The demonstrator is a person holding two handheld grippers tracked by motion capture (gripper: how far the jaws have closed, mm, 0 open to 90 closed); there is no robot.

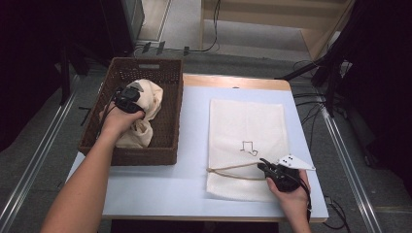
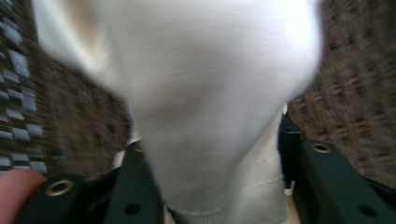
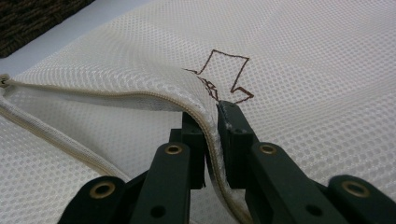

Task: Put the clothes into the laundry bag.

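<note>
We count one table (image 1: 160,184), pale blue on top, across the middle of the high view. On it sit one brown woven basket (image 1: 167,145) at centre left and one cream mesh bag (image 1: 245,124) lying flat at centre right, well apart from the basket. The bag carries one dark red arrow outline (image 3: 229,74), drawn near its zipped edge.

One cream cloth (image 1: 150,99) lies bunched inside the basket. We count two claws, one in each hand.

Left claw (image 1: 127,99): over the basket at the upper left of the high view, gripping the cloth. In the left gripper view the cloth fills the gap between both black jaws and bulges up toward the camera, blurred; basket weave shows behind it.

Right claw (image 3: 211,122): at the lower right of the high view, on the bag's near end. In the right gripper view its jaws are pinched onto the bag's zipper edge (image 3: 140,98), lifting that edge off the layer below, just beneath the arrow.
</note>
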